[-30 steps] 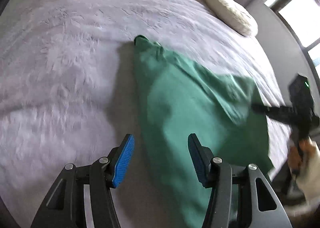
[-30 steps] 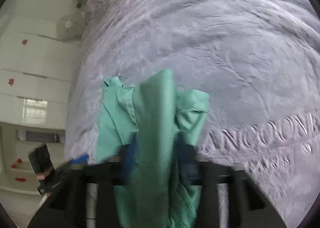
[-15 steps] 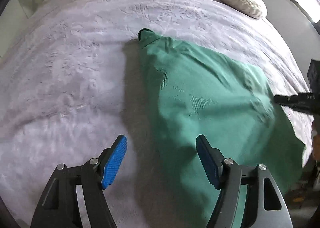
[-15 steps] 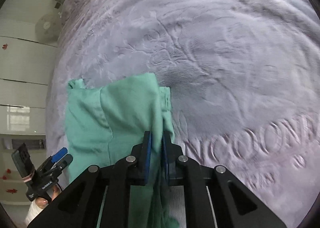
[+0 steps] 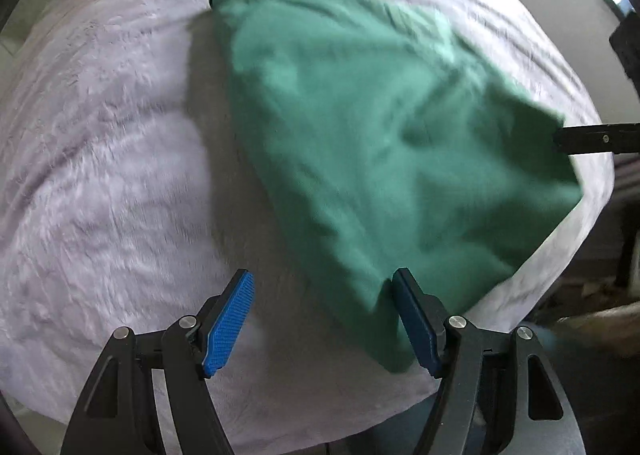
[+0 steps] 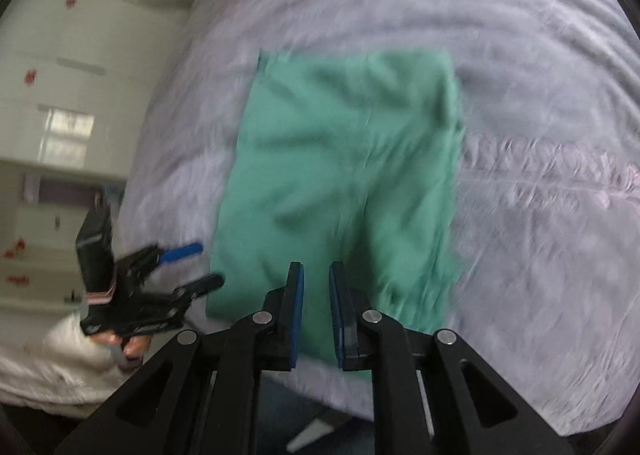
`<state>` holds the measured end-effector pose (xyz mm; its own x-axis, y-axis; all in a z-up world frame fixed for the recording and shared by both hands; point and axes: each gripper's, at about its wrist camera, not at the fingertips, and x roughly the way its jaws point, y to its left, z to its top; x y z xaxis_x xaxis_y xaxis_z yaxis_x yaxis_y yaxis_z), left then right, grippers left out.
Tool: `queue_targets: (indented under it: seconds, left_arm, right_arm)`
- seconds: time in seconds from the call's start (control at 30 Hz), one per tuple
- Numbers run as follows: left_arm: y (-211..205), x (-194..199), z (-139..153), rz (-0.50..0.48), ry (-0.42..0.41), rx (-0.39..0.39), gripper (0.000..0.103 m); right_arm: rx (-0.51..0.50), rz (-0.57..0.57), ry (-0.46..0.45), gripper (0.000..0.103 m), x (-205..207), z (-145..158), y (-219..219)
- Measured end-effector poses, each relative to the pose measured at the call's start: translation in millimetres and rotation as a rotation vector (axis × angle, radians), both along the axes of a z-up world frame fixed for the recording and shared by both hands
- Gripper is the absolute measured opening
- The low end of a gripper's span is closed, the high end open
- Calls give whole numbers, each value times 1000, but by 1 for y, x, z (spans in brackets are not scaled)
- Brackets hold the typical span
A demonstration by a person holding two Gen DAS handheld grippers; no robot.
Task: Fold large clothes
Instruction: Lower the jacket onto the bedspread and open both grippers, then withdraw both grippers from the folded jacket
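Both grippers clear of green garment [image 6: 344,175].

green garment [image 6: 348,183] flat on bed [image 6: 540,95] | right hand-held gripper [image 6: 316,315] jaws opening, empty

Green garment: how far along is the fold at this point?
Done: the green garment lies on the bed as a rough rectangle, apparently folded over at least once, though creased. In hand: nothing. The left gripper is open beside its near corner; the right gripper has just been opening, a narrow gap, no cloth between the pads. Left: likely smoothing and another fold.
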<state>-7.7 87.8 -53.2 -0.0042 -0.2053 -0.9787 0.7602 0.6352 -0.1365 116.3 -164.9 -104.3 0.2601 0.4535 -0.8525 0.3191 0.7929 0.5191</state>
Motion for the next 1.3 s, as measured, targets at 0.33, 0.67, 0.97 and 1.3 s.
queue_targets:
  seconds: [0.33, 0.67, 0.97, 1.3]
  left_arm:
    - [9, 1, -9, 101, 31, -13, 85]
    - [4, 2, -9, 155, 28, 38, 92]
    - [3, 9, -6, 193, 50, 63, 92]
    - [4, 15, 2, 195, 36, 80, 92]
  right_arm:
    - [-47, -105, 164, 5, -41, -58, -16]
    - [-109, -105, 201, 3, -27, -77, 7]
    - [-119, -85, 219, 4, -24, -67, -2]
    - [-140, -66, 149, 8, -15, -27, 3]
